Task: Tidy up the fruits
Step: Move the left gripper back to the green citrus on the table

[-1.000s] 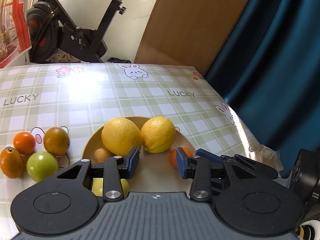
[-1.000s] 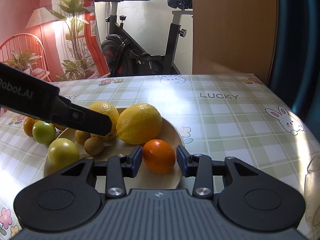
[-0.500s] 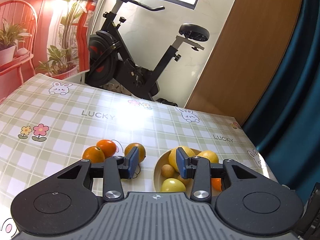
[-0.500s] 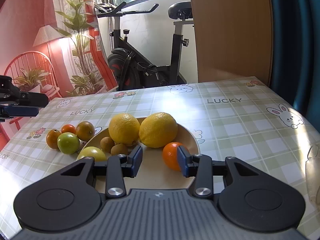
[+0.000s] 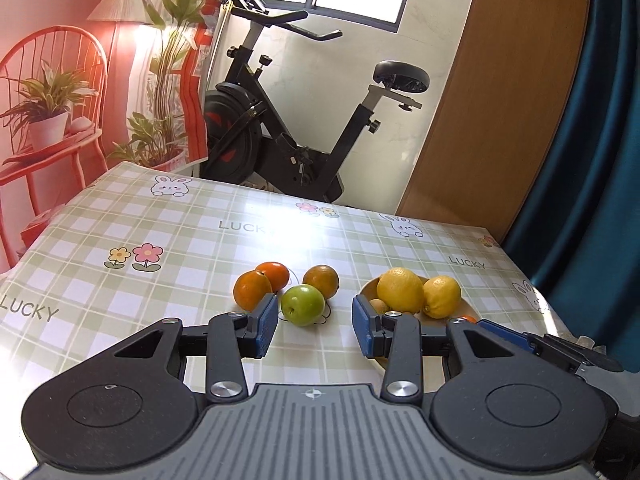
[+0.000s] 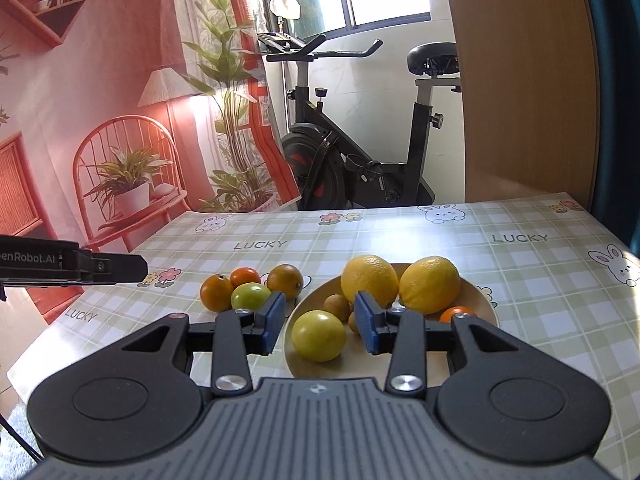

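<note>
A: Left tongs [image 5: 314, 326] parted, nothing between the blue pads; hanging above the desk [image 5: 192, 240], aimed at the loose cluster. Right tongs [image 6: 320, 326] parted too, gripping nothing; hovering over the near rim of the plate [image 6: 486, 304].

B: And the fruit?

A: Split in two lots; green apple [image 5: 303, 304] and three oranges [image 5: 252, 289] bunched on the bare desk, just left of the plate, touching or nearly so; on the plate two lemons [image 6: 370, 280], a yellow-green fruit [image 6: 319, 335] at the front, a couple of small brown ones [image 6: 338, 307] behind it, one small orange [image 6: 456, 314] half hidden by the right finger.

B: Likely trouble?

A: Probably the cluster itself; packed tight, so closing on the apple could nudge a neighbour and send it rolling across the slick cloth, maybe off the near edge. Round, smooth skins; an off-centre pinch could squirt the fruit out forward.

B: And on the plate side?

A: Crowded already; dropping another piece against the lemons might tip one over the low rim. Both tongs working close together as well; right finger tip [image 5: 504, 330] showing just beside the plate in the left view, so a clash while reaching seems possible.
</note>
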